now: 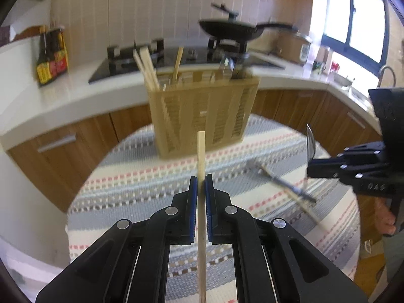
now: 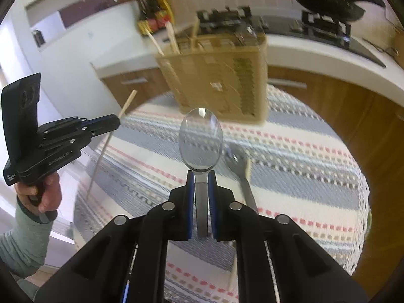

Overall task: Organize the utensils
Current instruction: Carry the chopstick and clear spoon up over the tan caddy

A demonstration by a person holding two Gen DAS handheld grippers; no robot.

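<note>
Pinching chopstick (image 1: 201, 176) between left jaws

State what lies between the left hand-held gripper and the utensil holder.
In the left wrist view, only bare striped tablecloth separates the left hand-held gripper, clamping a chopstick, from the utensil holder.

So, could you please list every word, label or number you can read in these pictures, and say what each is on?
"DAS": embossed on the body of the right gripper, seen from the left wrist view.
"GenRobot.AI", roughly: embossed on the left gripper, small and soft, so uncertain.
Sauce bottles: yellow and red labels, too blurred to read.
Utensil holder: small white sticker, unreadable.
</note>
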